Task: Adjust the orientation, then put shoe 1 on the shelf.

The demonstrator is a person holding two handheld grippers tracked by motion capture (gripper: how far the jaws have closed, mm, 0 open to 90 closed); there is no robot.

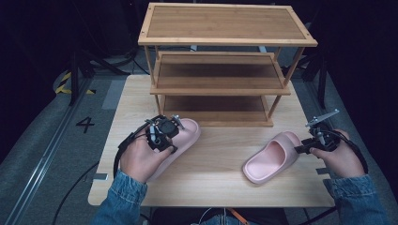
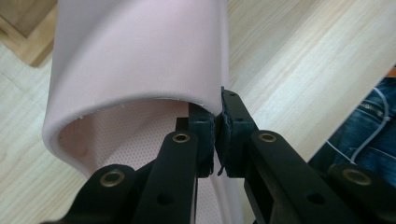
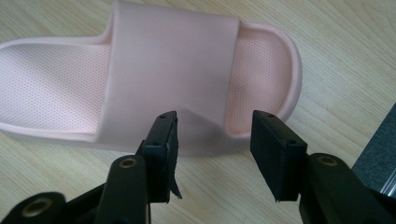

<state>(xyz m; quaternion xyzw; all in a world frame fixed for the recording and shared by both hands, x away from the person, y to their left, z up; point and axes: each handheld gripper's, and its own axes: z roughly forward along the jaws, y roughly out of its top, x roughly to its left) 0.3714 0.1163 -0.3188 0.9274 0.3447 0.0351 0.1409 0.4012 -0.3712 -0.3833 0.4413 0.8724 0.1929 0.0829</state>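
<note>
My left hand-held gripper is pinched tight, its jaws pressed together with only a thin pink edge between the pads. My right hand-held gripper is held with its jaws spread wide and nothing between them. Both forearms come in low in denim sleeves, hands wrapped around the gripper bodies.

Blue denim sleeves are being worn on both forearms. Each black two-jaw hand-held gripper, left and right, is being shown with ribbed pads, brass-coloured rivets and a trailing black cable. A grey three-cornered plate is being carried on the right one.
</note>
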